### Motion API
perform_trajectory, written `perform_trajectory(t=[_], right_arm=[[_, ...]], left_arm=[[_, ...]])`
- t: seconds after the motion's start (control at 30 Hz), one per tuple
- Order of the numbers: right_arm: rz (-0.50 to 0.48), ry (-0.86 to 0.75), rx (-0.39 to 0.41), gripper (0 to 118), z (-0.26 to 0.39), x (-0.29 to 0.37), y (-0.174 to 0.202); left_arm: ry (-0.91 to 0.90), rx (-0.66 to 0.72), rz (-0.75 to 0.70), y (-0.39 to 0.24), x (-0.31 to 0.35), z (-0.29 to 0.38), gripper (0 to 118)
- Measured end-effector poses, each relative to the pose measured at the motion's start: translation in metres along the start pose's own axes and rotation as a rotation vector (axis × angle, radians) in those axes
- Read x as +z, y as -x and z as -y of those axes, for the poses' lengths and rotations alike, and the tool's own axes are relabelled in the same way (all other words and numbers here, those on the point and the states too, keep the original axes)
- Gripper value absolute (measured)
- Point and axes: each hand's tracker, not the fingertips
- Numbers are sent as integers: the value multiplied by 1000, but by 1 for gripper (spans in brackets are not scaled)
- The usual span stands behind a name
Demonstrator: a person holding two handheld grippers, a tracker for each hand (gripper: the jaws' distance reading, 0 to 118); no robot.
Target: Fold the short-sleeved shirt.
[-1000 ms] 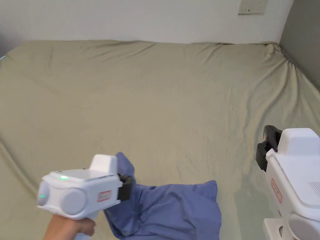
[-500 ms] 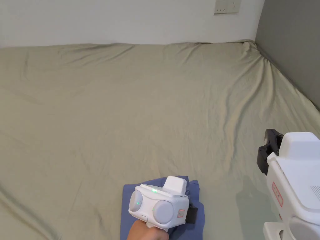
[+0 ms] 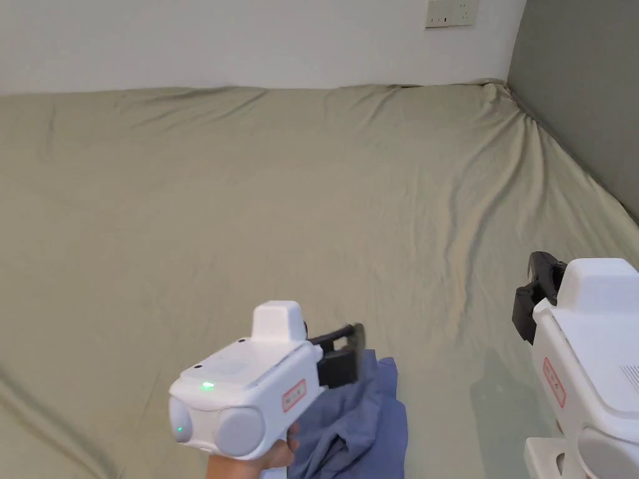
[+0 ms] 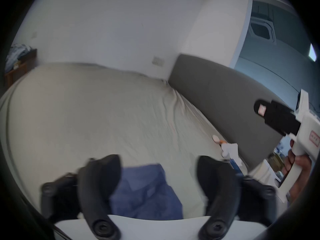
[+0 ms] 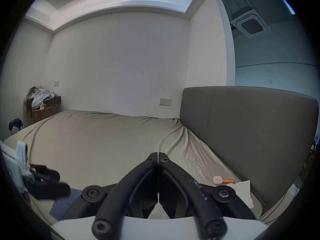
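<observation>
While the blue shirt (image 3: 359, 424) lies bunched in a rough folded heap at the near edge of the bed (image 3: 249, 206), the left gripper (image 3: 349, 355) hangs just above its far-left part, jaws spread wide, nothing between them. In the left gripper view the two black jaws stand far apart with the shirt (image 4: 145, 190) seen through the gap, below them, not clamped; that frame is motion-blurred. Left hand (image 3: 262, 461) wraps the white handle at the bottom of the head view.

Right gripper (image 3: 538, 293) is off to the right, well apart from the shirt, over bare olive sheet. Its own view shows the jaws (image 5: 158, 159) pressed tip to tip, closed on nothing. It also shows in the left gripper view (image 4: 259, 109) at the right edge, held by the right hand (image 4: 297, 167).

In the right gripper view the shirt (image 5: 64, 207) peeks out at lower left, under the left gripper (image 5: 52, 183).

Sheet is wrinkled, most toward the grey headboard (image 5: 251, 131) on the right. Near the headboard on the bed: a small pink-and-orange object (image 5: 222, 180) and a white crumpled tissue (image 5: 244, 191). Wall socket (image 3: 450, 12) above the far bed edge. Far left corner has a small wooden table (image 5: 41, 113) piled with clothes (image 5: 39, 96)
</observation>
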Motion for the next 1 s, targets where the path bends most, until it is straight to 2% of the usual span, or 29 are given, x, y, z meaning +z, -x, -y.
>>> perform_trajectory(t=[0.03, 0.07, 0.2, 0.27, 0.33, 0.67, 0.8, 1.0], right_arm=[[-2, 0, 0, 2, -1, 0, 1], [-5, -1, -1, 2, -1, -1, 2], [-12, 0, -1, 2, 0, -1, 5], [-16, 3, 0, 2, 1, -1, 6], [-18, 7, -1, 2, 2, -2, 6], [-6, 31, -7, 2, 11, -8, -3], [-2, 44, -8, 2, 14, -10, -6], [0, 48, -6, 2, 15, -9, -6]], left_arm=[[-17, -4, -36, 3, 2, -1, 12], [-22, -14, -58, 7, 2, 0, 0], [47, 1, -58, 26, -8, 14, 0], [91, -38, -114, 27, -18, 29, 0], [140, -74, -105, 23, -29, 43, 0], [275, -136, 25, -31, -71, 94, 0], [385, -152, -8, -42, -100, 117, 0], [364, -116, -20, -43, -102, 124, 0]])
